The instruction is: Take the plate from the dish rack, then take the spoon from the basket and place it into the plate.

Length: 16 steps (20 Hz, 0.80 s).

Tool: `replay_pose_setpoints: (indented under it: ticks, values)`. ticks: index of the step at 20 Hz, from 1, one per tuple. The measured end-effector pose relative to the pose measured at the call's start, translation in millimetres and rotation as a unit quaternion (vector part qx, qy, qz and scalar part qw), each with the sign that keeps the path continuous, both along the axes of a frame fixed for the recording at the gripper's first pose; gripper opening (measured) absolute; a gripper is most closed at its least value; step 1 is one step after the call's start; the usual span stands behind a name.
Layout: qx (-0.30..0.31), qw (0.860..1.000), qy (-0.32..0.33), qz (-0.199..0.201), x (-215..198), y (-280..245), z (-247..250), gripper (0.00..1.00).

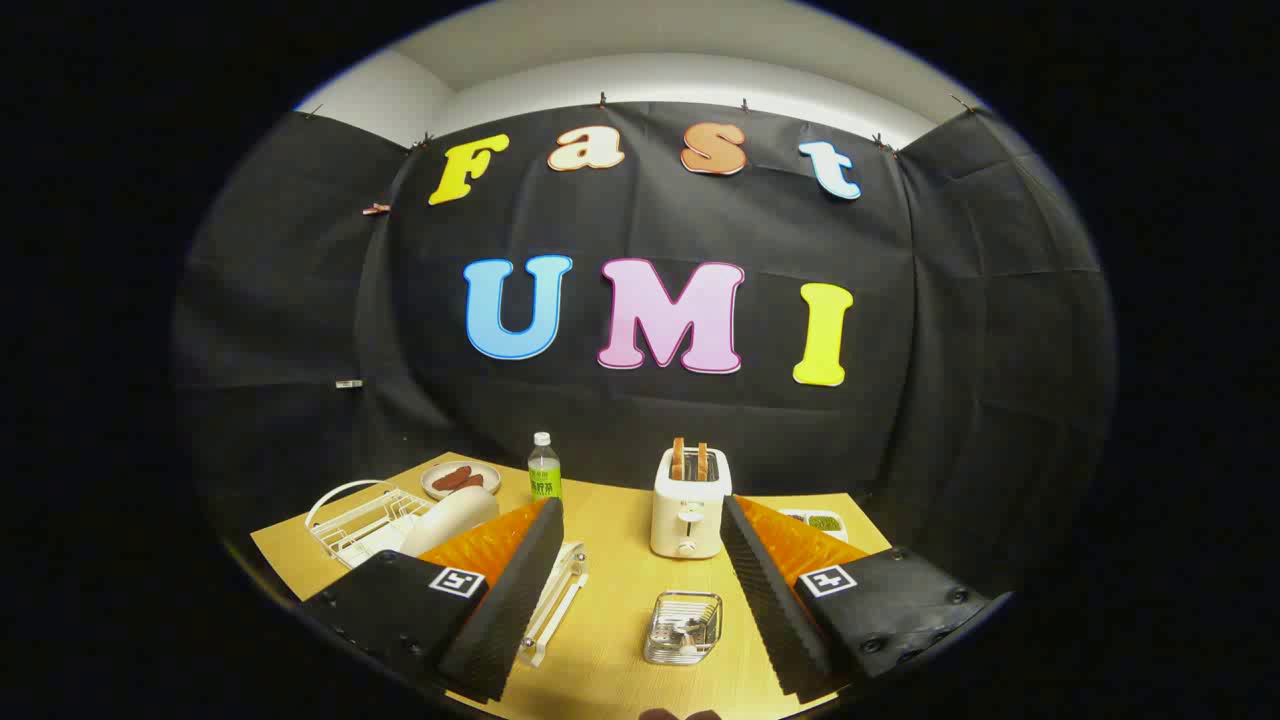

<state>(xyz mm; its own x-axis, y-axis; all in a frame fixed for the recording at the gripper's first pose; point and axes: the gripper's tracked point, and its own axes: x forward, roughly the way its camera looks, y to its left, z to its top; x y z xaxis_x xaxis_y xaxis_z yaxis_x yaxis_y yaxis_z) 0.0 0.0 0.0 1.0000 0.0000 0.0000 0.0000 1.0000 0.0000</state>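
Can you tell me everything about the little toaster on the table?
The toaster is small, cream-white and boxy with rounded corners; it looks like plastic. Two brown slices of bread stick up out of its top slots. Its front has a lever slot and a round knob lower down. It stands upright on the wooden table, near the black wall, beyond the open tool and past the wire basket. Nothing else touches it.
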Motion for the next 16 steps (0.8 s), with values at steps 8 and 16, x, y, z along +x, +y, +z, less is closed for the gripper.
replay_pose_setpoints:
  ticks: [8, 16]
  values:
    - [-0.004, 1.000, 0.019, 0.002, -0.4, 21.3, -8.1, 0.98]
    - [-0.008, 1.000, 0.024, 0.013, 4.7, 33.7, -10.5, 0.98]
